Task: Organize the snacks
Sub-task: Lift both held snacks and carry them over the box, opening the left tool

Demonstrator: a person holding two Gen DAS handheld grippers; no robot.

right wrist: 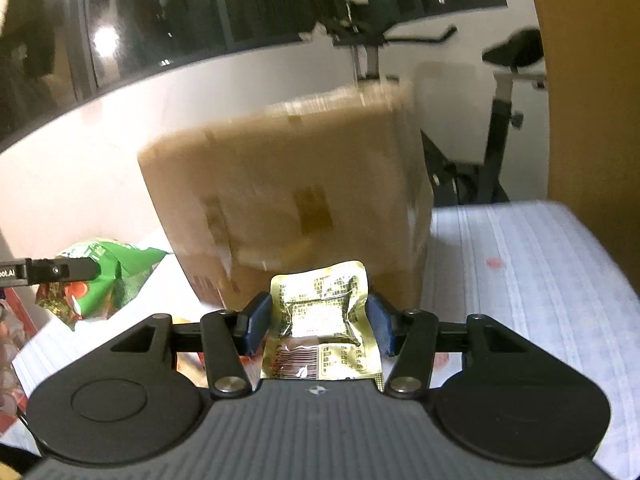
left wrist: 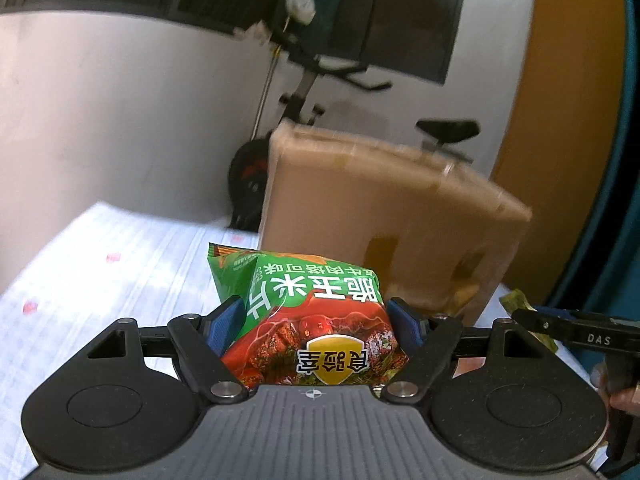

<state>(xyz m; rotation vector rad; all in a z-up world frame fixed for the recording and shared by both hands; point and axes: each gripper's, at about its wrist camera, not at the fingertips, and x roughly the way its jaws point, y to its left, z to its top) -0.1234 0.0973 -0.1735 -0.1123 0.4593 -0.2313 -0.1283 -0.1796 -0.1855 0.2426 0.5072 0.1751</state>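
My left tongs (left wrist: 314, 330) grip a green and red snack bag (left wrist: 308, 320); the blue pads (left wrist: 226, 328) press into both of its sides, and the bag stands between them with its print upside down in the left view. My right tongs (right wrist: 314, 322) grip a gold foil pouch (right wrist: 320, 320), pinched at its edges by their blue pads (right wrist: 256, 322), barcode end nearest the camera. Both items are held clear of the surface.

Directly ahead of both stands a tall cardboard box (right wrist: 288, 184), blurred, with brown tape patches on its face. It rests on a white cloth with pale stripes and small red marks (left wrist: 100, 272); I cannot tell what lies beneath the cloth.

Each view shows the other tool at its edge. The left view shows the right tongs' black finger and a corner of the pouch at far right. The right view shows the left tongs' finger with the snack bag at far left, plus a red package (right wrist: 10, 344) at the left border, which the left view does not show.

Behind the box stands an exercise bike (right wrist: 500, 120) against a white wall below dark windows (right wrist: 160, 20).
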